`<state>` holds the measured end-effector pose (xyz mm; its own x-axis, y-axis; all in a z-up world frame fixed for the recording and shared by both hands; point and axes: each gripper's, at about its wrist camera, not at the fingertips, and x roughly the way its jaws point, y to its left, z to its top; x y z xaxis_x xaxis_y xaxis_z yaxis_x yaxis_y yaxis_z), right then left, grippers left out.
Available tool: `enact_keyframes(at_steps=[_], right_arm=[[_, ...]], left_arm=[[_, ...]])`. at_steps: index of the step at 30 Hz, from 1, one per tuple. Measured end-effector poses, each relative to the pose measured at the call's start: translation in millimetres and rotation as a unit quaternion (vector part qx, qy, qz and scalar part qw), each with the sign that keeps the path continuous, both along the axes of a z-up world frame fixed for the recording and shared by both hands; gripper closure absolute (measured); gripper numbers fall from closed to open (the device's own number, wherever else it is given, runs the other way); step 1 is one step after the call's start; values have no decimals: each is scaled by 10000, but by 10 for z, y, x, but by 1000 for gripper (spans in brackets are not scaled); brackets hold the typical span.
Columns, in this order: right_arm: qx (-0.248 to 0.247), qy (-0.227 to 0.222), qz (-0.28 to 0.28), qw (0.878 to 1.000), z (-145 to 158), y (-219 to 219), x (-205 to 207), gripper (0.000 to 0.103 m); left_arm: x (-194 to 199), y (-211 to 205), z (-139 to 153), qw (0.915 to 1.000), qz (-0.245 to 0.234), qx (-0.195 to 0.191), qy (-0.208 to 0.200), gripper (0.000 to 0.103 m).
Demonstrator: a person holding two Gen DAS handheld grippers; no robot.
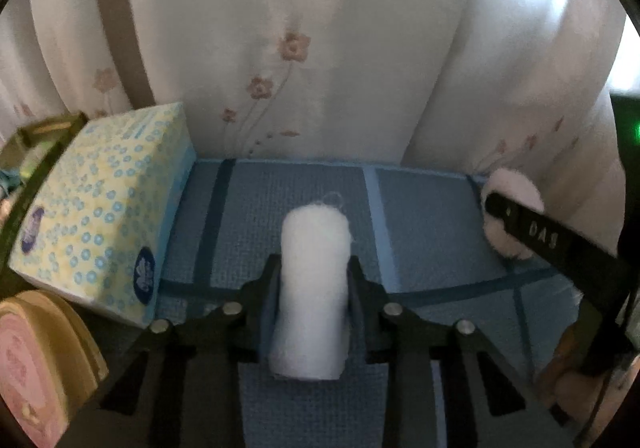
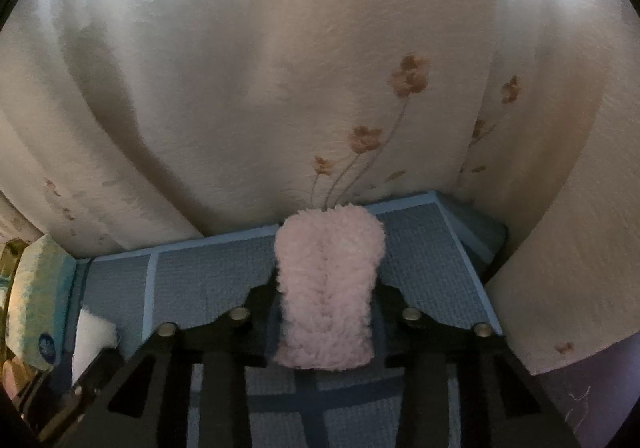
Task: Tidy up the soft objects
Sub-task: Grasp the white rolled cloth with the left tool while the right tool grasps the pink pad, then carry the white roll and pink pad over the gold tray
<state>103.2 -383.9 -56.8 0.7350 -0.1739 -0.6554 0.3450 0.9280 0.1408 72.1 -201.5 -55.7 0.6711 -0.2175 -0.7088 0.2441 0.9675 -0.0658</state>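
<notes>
Left tool (image 1: 312, 280) is clamped on a white cotton roll (image 1: 312, 288) above the blue mat (image 1: 432, 232), near the tissue box (image 1: 104, 208). Right tool (image 2: 326, 304) pinches a pink fluffy pad (image 2: 328, 288) beside the floral curtain (image 2: 280, 88).

Free room and obstacles. We see a blue woven mat (image 1: 304, 208) whose middle strip lies bare between the white cotton roll (image 1: 310, 288) and the curtain (image 1: 320, 48); there a gripper could pass. The curtain hangs down to the mat's far edge and closes off all passage beyond it. On the left, the tissue box (image 1: 104, 208) stands on the mat's edge and blocks that side; a pink round container (image 1: 28, 368) crowds the near left corner. On the right, the right gripper (image 1: 516, 222), closed on the pink fluffy puff (image 2: 328, 288), bars the far right corner. In the right wrist view, a curtain fold (image 2: 560, 288) overhangs the mat's right edge.
</notes>
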Motion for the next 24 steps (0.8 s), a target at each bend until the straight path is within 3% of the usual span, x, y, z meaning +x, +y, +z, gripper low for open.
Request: enact_keyframes(at_steps=[5, 9, 13, 18, 23, 24], right_arm=[[170, -720, -259, 9969, 115, 60, -496, 73], [-4, -1183, -378, 9923, 208, 253, -849, 73], [-294, -1681, -333, 9848, 320, 537, -1168, 73], [-680, -2071, -353, 9753, 382, 754, -1474, 73], [-994, -2234, -329, 9691, 407, 887, -1432, 73], [-1001, -2210, -313, 9696, 388, 903, -1427, 73]], left_arm=[[-21, 211, 62, 9971, -226, -718, 76, 74], [-236, 301, 266, 9920, -444, -1050, -551, 74], [-569, 338, 494, 9810, -796, -1112, -1379, 74], [-755, 416, 555, 9781, -711, -984, -1689, 74], [-988, 567, 623, 9739, -584, -1006, -1951, 74], [-935, 539, 529, 9735, -542, -942, -2012, 74]])
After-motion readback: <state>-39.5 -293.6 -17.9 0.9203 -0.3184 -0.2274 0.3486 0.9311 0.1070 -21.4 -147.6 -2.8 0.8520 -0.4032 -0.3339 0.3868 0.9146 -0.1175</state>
